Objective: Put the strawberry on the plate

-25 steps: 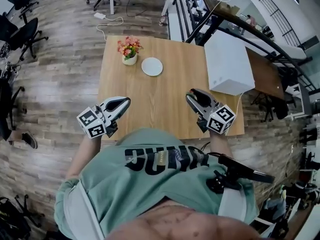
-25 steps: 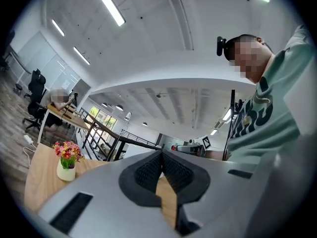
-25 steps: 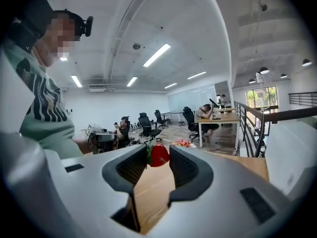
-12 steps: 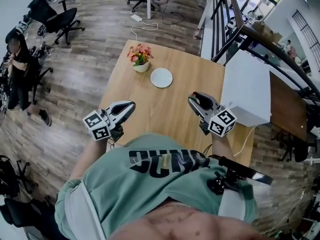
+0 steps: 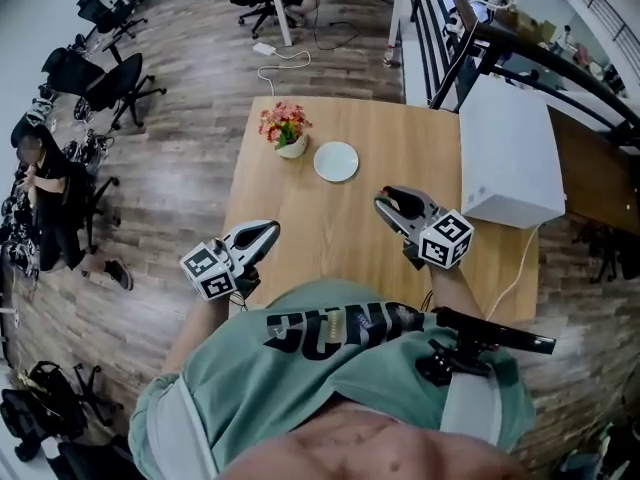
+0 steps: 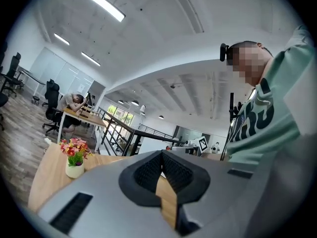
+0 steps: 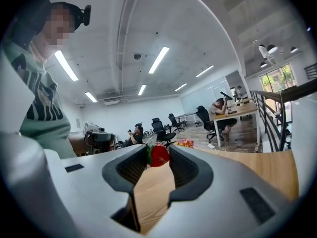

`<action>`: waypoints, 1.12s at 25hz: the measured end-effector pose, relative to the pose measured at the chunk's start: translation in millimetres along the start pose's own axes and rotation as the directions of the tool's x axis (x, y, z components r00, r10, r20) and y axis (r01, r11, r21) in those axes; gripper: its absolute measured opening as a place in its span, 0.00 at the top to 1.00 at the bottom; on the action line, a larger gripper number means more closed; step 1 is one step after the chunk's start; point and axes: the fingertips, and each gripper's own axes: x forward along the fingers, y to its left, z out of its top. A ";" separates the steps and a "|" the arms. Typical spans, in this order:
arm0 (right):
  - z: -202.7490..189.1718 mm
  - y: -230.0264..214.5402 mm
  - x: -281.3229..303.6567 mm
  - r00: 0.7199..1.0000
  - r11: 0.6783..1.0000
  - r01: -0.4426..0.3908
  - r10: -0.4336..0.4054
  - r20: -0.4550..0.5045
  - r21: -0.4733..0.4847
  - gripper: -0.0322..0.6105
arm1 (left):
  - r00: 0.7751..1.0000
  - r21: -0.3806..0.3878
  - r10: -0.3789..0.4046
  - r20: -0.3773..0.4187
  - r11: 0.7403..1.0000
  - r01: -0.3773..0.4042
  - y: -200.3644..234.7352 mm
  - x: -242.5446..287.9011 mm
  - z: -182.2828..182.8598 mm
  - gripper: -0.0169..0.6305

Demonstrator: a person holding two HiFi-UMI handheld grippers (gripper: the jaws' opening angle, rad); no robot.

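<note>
Since the right gripper's (image 5: 390,201) jaws grip the small red strawberry (image 7: 159,154) at their tips, the round white plate (image 5: 336,161) lies just ahead-left on the wooden surface (image 5: 400,138). Left gripper (image 5: 270,229): jaws closed, empty, farther off.

Strawberry (image 7: 160,155) partly hidden between right tongs (image 7: 158,151), tiny from above

Bright even light from ceiling strips (image 7: 158,59); strong fisheye bending at edges; sharp, soft shadows.
</note>
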 end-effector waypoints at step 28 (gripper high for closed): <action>14.5 -97.4 111.1 0.995 0.993 0.013 -0.025 -0.097 -0.120 0.72 | 0.998 -0.050 0.055 0.001 0.997 -0.055 132.5 47.2 -17.5 0.97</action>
